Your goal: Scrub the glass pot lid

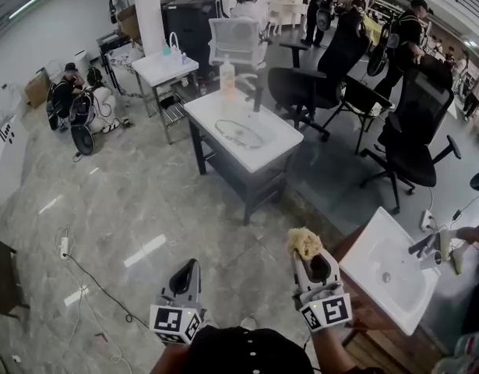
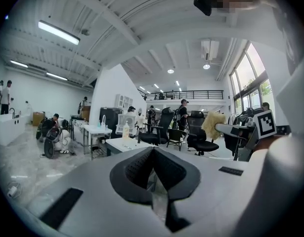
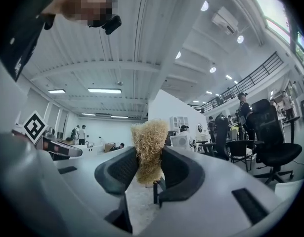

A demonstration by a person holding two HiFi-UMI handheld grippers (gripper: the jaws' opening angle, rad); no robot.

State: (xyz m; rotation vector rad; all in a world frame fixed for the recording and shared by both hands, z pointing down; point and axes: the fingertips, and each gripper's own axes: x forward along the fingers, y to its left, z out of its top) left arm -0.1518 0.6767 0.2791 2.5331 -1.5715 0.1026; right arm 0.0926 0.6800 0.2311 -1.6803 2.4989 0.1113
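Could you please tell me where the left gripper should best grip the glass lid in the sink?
Probably the centre knob, from straight above: the glass lid lies flat in the sink, so its rim hugs the basin floor and offers little to pinch. The knob is too small to make out. The left gripper is shut, so open it first.

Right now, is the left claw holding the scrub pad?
No, the left claw is shut on nothing; the fibrous scrub pad is pinched in the right claw.
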